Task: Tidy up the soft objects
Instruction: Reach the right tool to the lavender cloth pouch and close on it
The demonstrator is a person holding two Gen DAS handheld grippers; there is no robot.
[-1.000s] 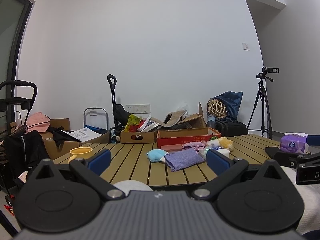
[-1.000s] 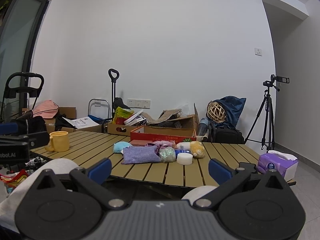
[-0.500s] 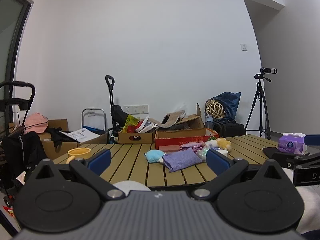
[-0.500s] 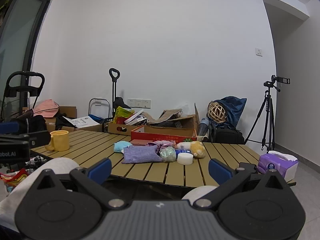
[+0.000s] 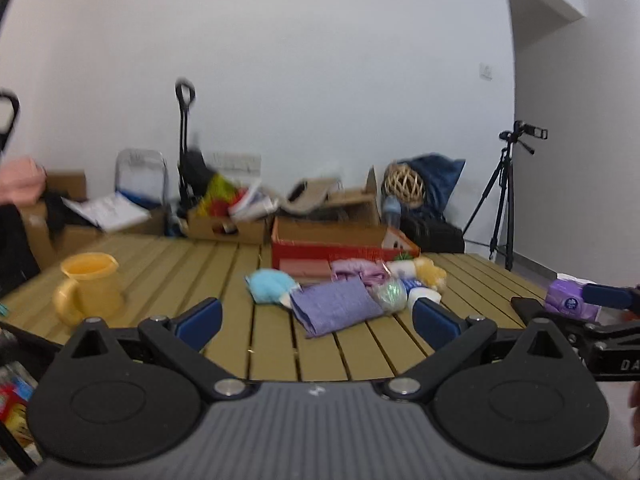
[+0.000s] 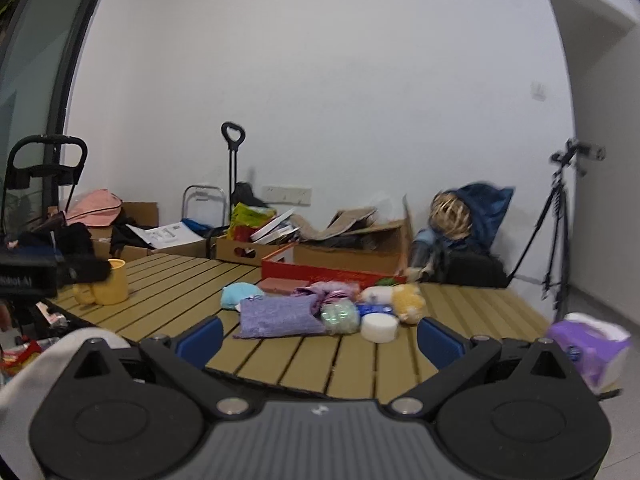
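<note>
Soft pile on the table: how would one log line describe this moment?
stage: approach | left gripper: open, empty | right gripper: open, empty | soft pile: untouched, mid-table | red box: behind pile

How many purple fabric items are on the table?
2: a flat pouch at the pile's front, and a paler bundle right behind it. Others may be hidden in the pile.

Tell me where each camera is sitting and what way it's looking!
Left wrist: sits on the left claw, looking across the wooden table at the soft pile; its open blue fingers show, plus the right claw at the right edge.
Right wrist: sits on the right claw, facing the same pile from further right; its open fingers and a white sleeve show.
Both see the purple cloth, yellow cup and red box.
</note>
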